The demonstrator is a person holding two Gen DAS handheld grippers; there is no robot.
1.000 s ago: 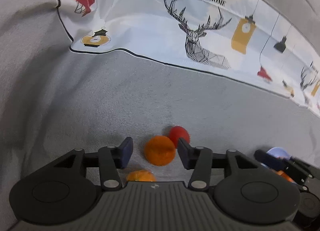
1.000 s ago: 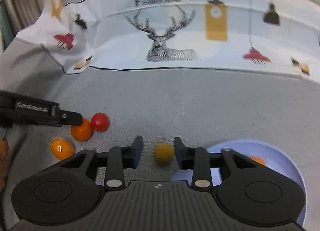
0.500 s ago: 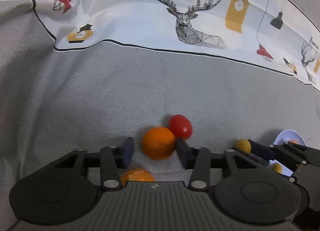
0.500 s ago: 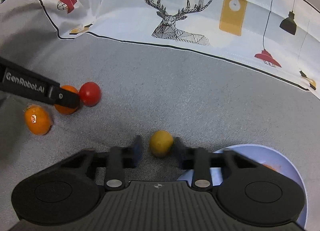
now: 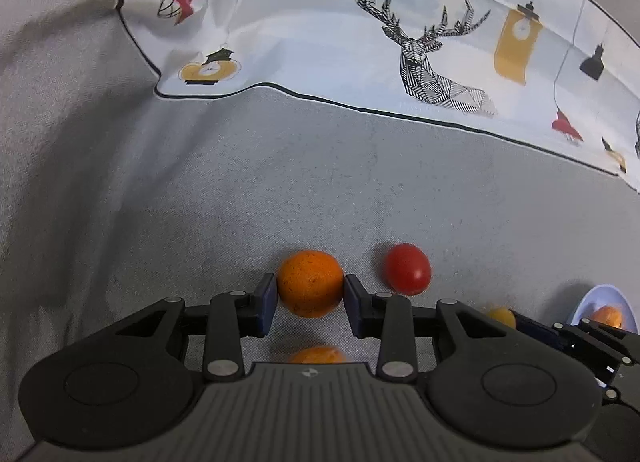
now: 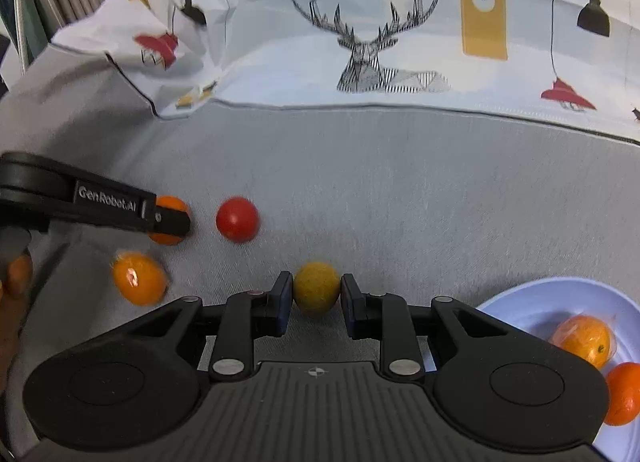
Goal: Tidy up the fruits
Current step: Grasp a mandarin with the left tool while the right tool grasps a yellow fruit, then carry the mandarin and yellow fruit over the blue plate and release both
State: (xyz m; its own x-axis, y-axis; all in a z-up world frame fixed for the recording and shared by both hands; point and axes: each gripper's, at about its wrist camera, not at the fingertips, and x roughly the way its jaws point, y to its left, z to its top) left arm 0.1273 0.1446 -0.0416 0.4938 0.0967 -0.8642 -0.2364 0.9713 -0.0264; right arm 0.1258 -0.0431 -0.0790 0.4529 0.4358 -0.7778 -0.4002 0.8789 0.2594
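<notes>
My left gripper (image 5: 310, 294) is shut on a round orange fruit (image 5: 310, 282), just above the grey cloth; the fruit also shows in the right wrist view (image 6: 170, 221), partly behind the left gripper's finger. A red fruit (image 5: 408, 270) lies just right of it. A wrapped orange fruit (image 5: 318, 354) lies under the left gripper. My right gripper (image 6: 316, 296) is shut on a small yellow fruit (image 6: 316, 292). A pale blue plate (image 6: 532, 302) at the lower right holds two orange fruits (image 6: 584, 340).
The grey cloth (image 5: 280, 181) covers the surface. A white printed cloth with a deer and lamps (image 6: 380, 41) rises at the back. The red fruit (image 6: 237, 219) and the wrapped orange fruit (image 6: 139, 278) lie left of my right gripper.
Both grippers have closed on their fruits. The left one has pulled the orange fruit away from the red fruit, leaving a gap between them.
</notes>
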